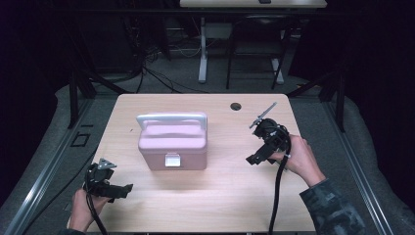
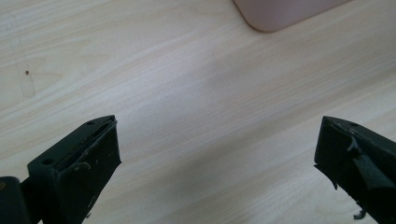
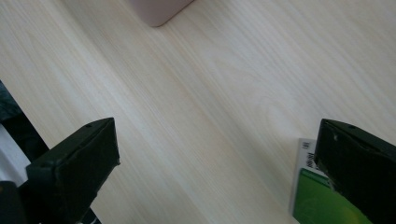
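The pink box [image 1: 172, 146] stands upright near the centre of the worktop [image 1: 215, 196], lid down, its white carry handle [image 1: 171, 119] folded toward the far side and its white front latch [image 1: 172, 159] facing the person. Judged from the scene, the step in hand is the approach to this box, probably to release the latch and lift the lid.

**Gripper state**
- The left gripper [image 2: 217, 154] has its jaws spread wide, with bare worktop between them and nothing held.
- The right gripper [image 3: 217, 154] is likewise spread wide and holds nothing. A green card [image 3: 322, 196] with a white edge lies on the worktop just beside one jaw, partly hidden by it.

**Position of the box**
- In the high view, the box lies at about 2 o'clock from the left gripper [image 1: 128, 188], near but apart.
- From the right gripper [image 1: 250, 159], the box lies at about 9 o'clock, also apart.
- In the left gripper view, a rounded box corner [image 2: 275, 14] sits at 12 o'clock to 1 o'clock. In the right gripper view, the corner [image 3: 156, 11] sits at 11 o'clock.

**Procedure**
1. Steady the body with one gripper against a side wall, keeping off the lid seam.
2. Bring the other gripper squarely to the latch from the front.
3. Work the latch with one jaw tip. Avoid downward force on the lid, which would likely bind the catch.
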Tool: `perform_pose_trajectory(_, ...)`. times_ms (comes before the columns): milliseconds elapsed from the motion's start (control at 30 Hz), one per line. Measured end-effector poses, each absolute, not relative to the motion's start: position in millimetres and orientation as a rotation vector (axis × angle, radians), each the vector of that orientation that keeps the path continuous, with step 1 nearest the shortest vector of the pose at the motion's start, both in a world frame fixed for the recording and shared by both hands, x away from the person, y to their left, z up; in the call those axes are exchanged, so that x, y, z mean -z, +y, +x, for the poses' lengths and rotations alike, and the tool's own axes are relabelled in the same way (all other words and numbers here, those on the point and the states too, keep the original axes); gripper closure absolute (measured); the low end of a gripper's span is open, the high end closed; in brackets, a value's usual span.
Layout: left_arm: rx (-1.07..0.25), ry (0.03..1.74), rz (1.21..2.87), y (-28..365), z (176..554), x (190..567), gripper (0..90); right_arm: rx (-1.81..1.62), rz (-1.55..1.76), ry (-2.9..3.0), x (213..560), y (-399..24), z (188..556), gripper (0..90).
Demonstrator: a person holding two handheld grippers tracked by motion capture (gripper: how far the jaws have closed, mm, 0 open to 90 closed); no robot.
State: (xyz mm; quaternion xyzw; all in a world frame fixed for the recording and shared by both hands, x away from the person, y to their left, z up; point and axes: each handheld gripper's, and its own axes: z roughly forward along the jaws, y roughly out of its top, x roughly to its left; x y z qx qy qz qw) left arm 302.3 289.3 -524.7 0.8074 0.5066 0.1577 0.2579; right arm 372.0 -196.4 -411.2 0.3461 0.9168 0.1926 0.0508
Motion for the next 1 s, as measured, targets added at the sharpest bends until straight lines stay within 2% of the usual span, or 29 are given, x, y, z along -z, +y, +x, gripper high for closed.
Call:
perform_pose_trajectory(200,-0.432,1.344,2.138,289,307,509,0.2,-0.654,1.014,2.799,426,-177,372,0.0)
perform_pose_trajectory(333,-0.467,1.310,2.052,294,310,476,0.2,-0.695,0.991,2.818,433,-164,376,0.0)
perform_pose_trajectory(600,-0.477,1.254,2.039,283,333,455,0.2,-0.784,0.967,2.790,432,-149,384,0.1)
perform_pose_trajectory(833,-0.474,1.208,2.034,266,353,441,0.0,-0.907,0.924,2.748,418,-128,397,3.5)
perform_pose_trajectory(933,-0.474,1.196,2.031,263,360,436,0.0,-0.941,0.919,2.736,415,-121,403,7.1)
perform_pose_trajectory(1000,-0.474,1.189,2.032,259,367,434,0.0,-0.962,0.915,2.724,415,-116,407,12.8)
